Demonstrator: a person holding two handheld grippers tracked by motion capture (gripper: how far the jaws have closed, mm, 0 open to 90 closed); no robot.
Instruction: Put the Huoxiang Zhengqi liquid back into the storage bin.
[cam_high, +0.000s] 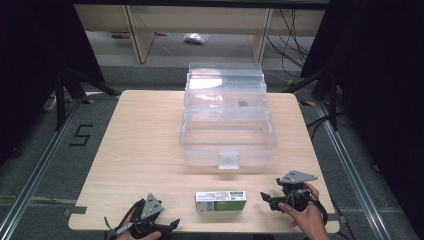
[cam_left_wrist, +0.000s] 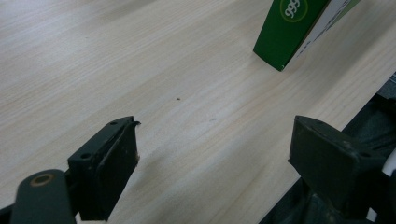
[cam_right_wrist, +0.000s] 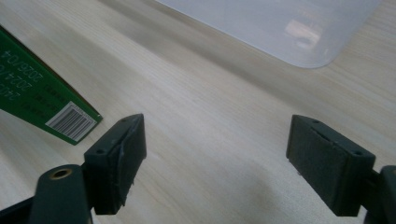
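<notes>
Left gripper sits at the near edge of the tabletop, jaws spread wide, nothing between them. Green-and-white carton lies flat in the middle, clear storage box open behind it. Right gripper, jaws parted and empty, points at the carton.

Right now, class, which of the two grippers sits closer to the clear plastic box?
The right gripper, held at the table's near right beside the green carton. The left gripper lies farther back, at the near edge.
</notes>
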